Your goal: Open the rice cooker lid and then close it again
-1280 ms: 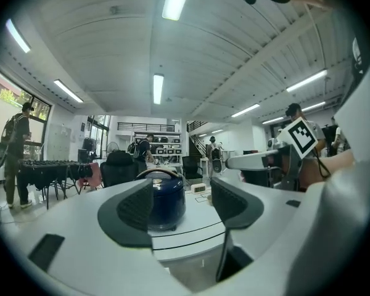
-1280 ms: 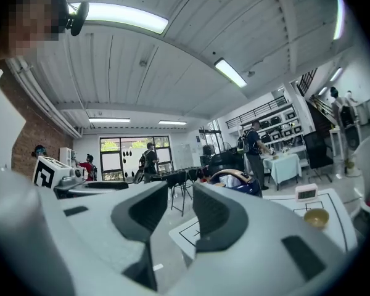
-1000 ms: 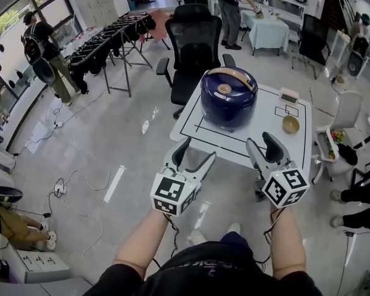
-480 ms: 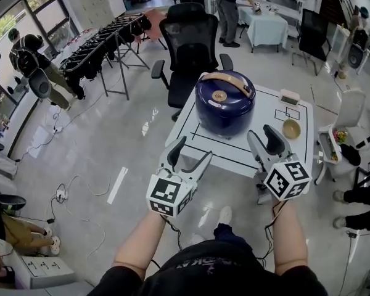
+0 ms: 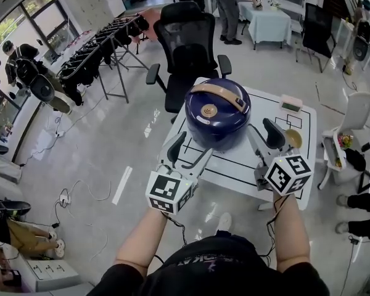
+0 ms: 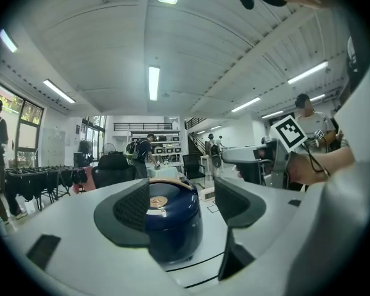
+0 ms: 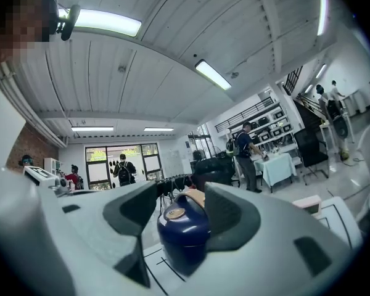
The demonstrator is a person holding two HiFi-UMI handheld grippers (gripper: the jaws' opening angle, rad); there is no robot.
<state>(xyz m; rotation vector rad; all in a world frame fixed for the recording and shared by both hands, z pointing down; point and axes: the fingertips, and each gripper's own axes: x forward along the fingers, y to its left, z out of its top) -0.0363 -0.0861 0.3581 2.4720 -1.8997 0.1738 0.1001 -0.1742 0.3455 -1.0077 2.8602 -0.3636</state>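
Note:
A dark blue rice cooker with a tan handle and a round gold knob stands on the white table, lid shut. My left gripper is open and empty, just short of the cooker's near left side. My right gripper is open too, beside the cooker's right flank. The left gripper view has the cooker framed between the spread jaws of the left gripper. In the right gripper view the cooker sits farther off, between the jaws of the right gripper. I see neither gripper touching it.
A black office chair stands behind the table. A small bowl and a small pale box lie on the table's right part. A rack of black gear is at left, a white chair at right. People stand farther off.
I have come closer to the table. Both grippers have moved forward from in front of the table edge to either side of the cooker's near face. Both stay open.

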